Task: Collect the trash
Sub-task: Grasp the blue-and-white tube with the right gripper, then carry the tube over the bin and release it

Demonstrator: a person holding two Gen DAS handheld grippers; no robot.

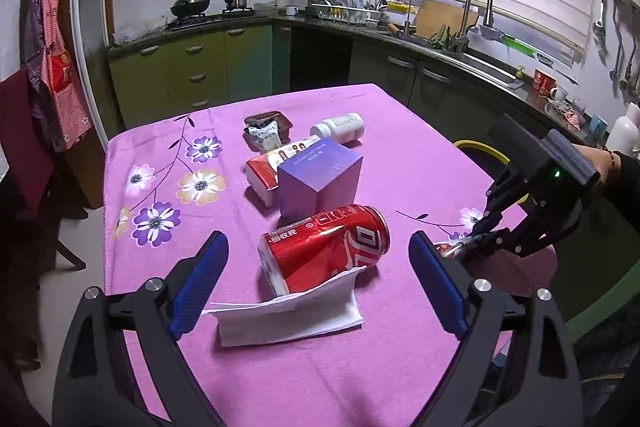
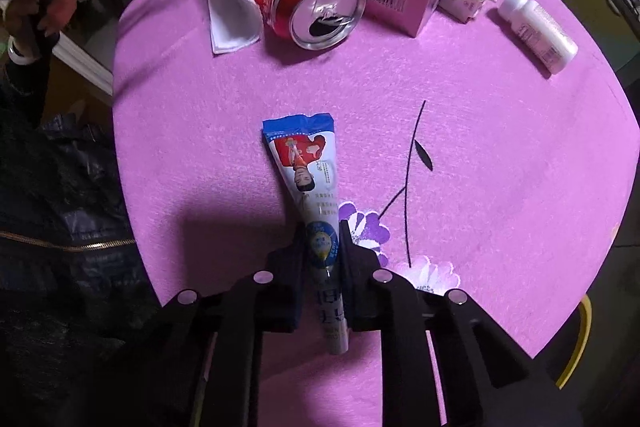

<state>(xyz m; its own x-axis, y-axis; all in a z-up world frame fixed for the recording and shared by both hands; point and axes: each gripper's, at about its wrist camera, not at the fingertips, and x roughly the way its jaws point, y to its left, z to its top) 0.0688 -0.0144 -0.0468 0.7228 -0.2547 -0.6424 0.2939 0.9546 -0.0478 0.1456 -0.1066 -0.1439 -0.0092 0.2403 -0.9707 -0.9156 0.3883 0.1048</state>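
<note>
Pink-purple cloth with printed flowers covers the table (image 1: 160,307), and almost all the trash lies on it uncollected. The red can (image 1: 324,251) serves as the landmark. Nearest the left-wrist camera, the left gripper (image 1: 318,251) points at the can with its blue pads spread wide to either side, touching nothing. Just in front of the can, partly under it, lies a folded white tissue (image 1: 288,323).

To the can's right, near the table edge, the right gripper (image 2: 323,227) has its jaws pressed together on a squeezed blue-and-white tube (image 2: 308,171), which lies flat on the cloth.

Just behind the can stands a purple box (image 1: 320,179), with a red-and-white carton (image 1: 262,173) touching its far left side. Beyond those sit a crumpled wrapper in a small brown tray (image 1: 268,125) and a white bottle (image 1: 340,127) on its side.

Judging by this, collecting has barely begun: one item is gripped, none removed, and no bin can be made out for certain.
</note>
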